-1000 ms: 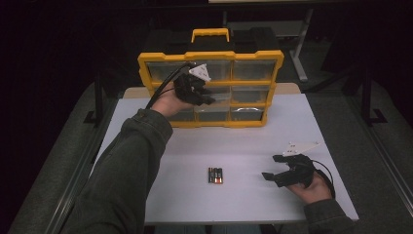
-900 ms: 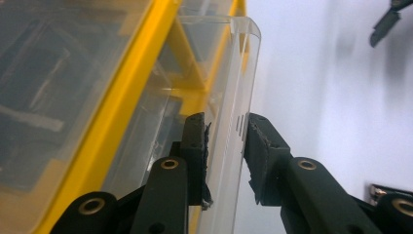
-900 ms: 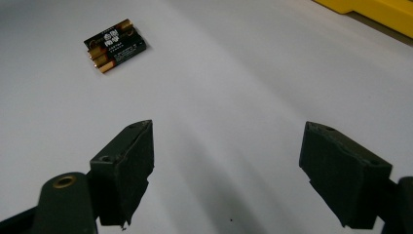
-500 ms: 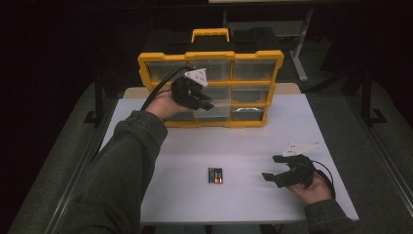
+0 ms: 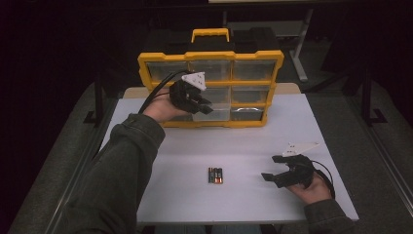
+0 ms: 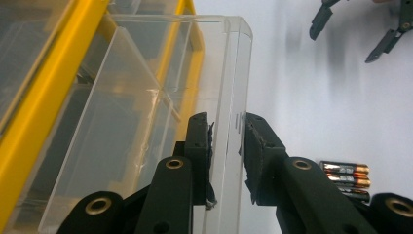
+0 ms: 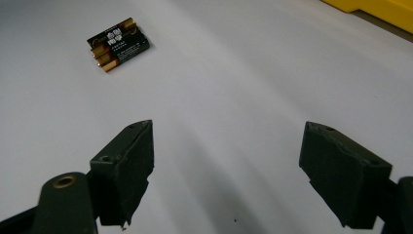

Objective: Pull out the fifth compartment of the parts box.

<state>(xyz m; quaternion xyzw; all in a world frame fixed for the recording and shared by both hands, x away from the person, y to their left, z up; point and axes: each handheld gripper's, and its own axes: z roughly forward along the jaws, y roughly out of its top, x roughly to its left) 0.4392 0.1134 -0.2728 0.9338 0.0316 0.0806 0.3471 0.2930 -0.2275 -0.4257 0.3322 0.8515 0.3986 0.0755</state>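
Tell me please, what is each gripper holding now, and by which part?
The left gripper has just closed on the front wall of a clear drawer of the yellow organizer. The right gripper is open and holds nothing.

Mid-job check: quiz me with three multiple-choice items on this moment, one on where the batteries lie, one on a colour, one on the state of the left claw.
1. Where do the batteries lie?
A. On the white table, between the organizer and the near edge
B. Inside a drawer
C. In the right claw

2. What colour is the frame of the organizer?
A. Red
B. Yellow
C. Blue

3. What is the left claw doing?
A. Hanging open above the batteries
B. Resting flat on the table
C. Closing its jaws on the front wall of the clear drawer

Answers:
1 A: the pack sits on the bare table, apart from the open right claw.
2 B: the frame and handle are yellow around clear drawers.
3 C: the left claw's view shows a jaw on either side of the drawer's front wall, having just been closing on it.
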